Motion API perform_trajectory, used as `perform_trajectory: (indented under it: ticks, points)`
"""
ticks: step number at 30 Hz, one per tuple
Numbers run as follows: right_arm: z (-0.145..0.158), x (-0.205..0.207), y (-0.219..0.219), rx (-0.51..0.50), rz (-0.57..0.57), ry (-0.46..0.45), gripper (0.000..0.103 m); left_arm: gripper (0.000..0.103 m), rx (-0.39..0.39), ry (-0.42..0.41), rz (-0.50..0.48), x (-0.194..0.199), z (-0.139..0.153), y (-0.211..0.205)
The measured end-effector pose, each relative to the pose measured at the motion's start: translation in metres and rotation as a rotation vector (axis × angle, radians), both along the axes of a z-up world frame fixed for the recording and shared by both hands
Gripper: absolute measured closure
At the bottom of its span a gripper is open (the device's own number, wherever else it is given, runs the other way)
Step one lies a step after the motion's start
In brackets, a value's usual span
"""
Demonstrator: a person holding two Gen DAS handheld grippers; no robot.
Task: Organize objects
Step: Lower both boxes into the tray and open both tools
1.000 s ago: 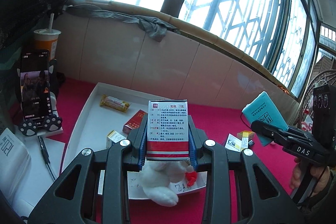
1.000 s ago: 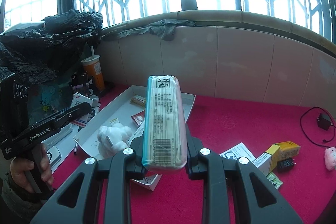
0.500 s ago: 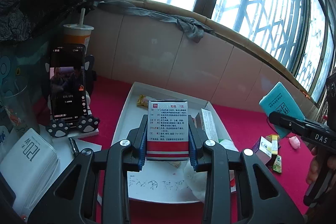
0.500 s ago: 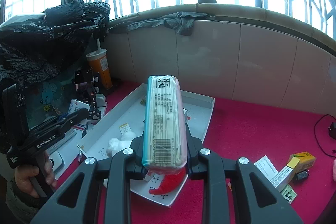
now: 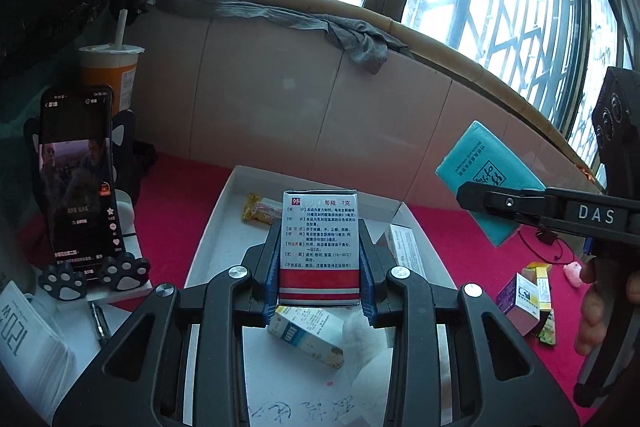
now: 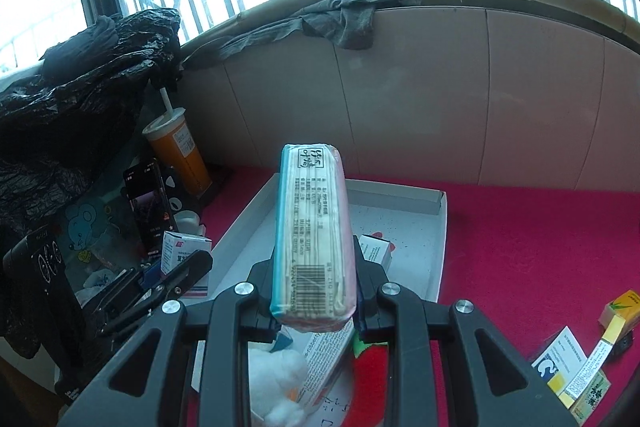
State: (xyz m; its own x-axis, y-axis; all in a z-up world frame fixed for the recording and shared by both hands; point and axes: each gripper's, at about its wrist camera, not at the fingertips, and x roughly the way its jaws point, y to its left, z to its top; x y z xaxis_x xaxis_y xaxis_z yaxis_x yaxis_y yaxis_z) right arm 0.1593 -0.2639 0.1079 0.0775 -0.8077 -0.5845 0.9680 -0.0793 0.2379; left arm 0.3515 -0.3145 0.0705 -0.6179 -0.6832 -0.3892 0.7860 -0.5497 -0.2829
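Beneath our left gripper point(image 5: 319, 263), fingers clamped on an upright medicine box point(image 5: 319, 243), lie a small carton point(image 5: 306, 335) and white plush in the white tray point(image 5: 216, 223) (snack bar beyond). Our right gripper point(image 6: 314, 287) pinches a tissue pack point(image 6: 310, 231), long axis pointing away over the tray on the red surface point(image 6: 540, 227).

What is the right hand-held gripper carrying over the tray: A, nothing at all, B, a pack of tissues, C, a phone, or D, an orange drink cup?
B: the right hand-held gripper is clamped on a teal-wrapped tissue pack above the white tray; the phone and the cup stand off to the side.
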Motion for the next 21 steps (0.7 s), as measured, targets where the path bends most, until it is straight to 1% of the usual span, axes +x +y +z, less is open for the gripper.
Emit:
perform_trajectory:
  ticks: [3,6,9,13,18,19,20,21]
  points:
    - [-0.007,-0.001,-0.014,0.014,-0.006,-0.036,0.077,0.072,0.018,0.006,-0.024,0.000,-0.007,-0.001]
    - [-0.013,0.002,-0.026,0.021,-0.005,-0.050,0.077,0.072,0.037,0.024,-0.039,0.003,-0.010,-0.001]
    - [-0.019,0.006,-0.037,0.028,-0.009,-0.048,0.077,0.072,0.053,0.034,-0.043,0.006,-0.012,-0.001]
    - [-0.028,0.007,-0.051,0.047,-0.024,-0.040,0.077,0.072,0.082,0.026,-0.035,0.007,-0.017,-0.004]
    - [-0.034,0.006,-0.055,0.045,-0.046,-0.014,0.075,0.072,0.074,0.024,-0.025,0.008,-0.016,-0.003]
    - [-0.034,0.006,-0.055,0.042,-0.049,-0.005,0.075,0.067,0.070,0.020,-0.023,0.008,-0.016,-0.003]
    - [-0.034,0.007,-0.054,0.041,-0.052,0.003,0.075,0.051,0.068,0.020,-0.023,0.008,-0.016,-0.002]
    - [-0.034,0.007,-0.053,0.038,-0.055,0.012,0.074,0.038,0.065,0.019,-0.019,0.007,-0.016,-0.002]
